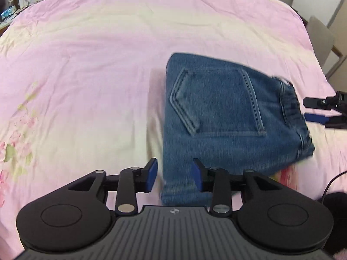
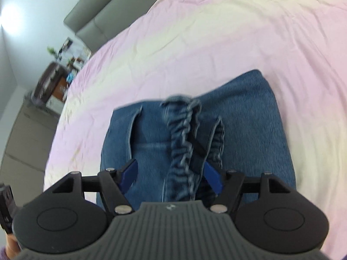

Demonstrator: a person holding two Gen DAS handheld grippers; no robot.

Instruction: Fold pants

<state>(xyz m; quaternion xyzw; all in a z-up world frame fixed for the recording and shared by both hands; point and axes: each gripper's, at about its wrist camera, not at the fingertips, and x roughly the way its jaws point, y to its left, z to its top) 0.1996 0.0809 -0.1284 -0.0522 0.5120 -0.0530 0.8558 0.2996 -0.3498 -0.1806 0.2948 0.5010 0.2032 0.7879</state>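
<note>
Pink and cream bedding (image 1: 86, 75) covers the big bed, and my folded blue denim pants (image 1: 216, 112) lie flat on it with the back pocket facing up. My left gripper (image 1: 174, 174) hangs over the near corner of the pants with its blue pads apart, holding nothing. My right gripper (image 2: 172, 174) sits at the bunched stretchy waistband (image 2: 184, 143), pads wide apart, with the cloth loose between them.

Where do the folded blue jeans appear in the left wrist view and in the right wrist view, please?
Left wrist view: folded blue jeans lie right of centre, back pocket up, beyond the left gripper.
Right wrist view: they fill the lower centre, gathered waistband nearest, under the right gripper.
Shared landmark: the pink bedspread beneath them.
</note>
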